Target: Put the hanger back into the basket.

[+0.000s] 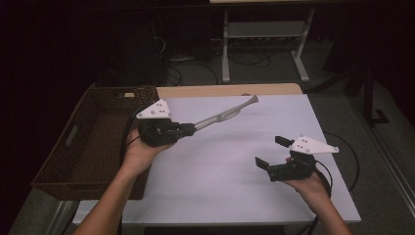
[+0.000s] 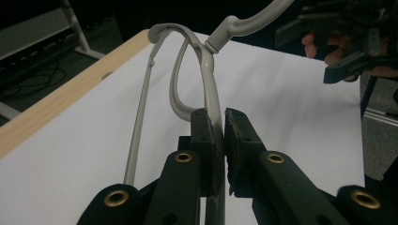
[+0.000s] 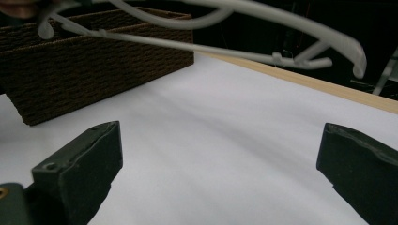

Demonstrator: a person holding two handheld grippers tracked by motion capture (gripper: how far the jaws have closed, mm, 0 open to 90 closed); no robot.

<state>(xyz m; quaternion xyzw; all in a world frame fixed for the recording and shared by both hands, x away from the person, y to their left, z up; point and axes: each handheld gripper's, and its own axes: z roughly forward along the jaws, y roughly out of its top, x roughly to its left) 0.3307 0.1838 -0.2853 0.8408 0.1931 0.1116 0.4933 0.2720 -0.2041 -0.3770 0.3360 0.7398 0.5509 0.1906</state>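
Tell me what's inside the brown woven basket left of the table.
The basket looks dark inside, with one small pale item near its far rim. Its near right corner is covered by the left forearm.

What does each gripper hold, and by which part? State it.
The left gripper clamps a grey plastic hanger by one curved bar. The right gripper is open and holds nothing.

One grey hanger (image 1: pixel 226 115), one wicker basket (image 1: pixel 85 147) — two grippers, one table (image 1: pixel 220 166)
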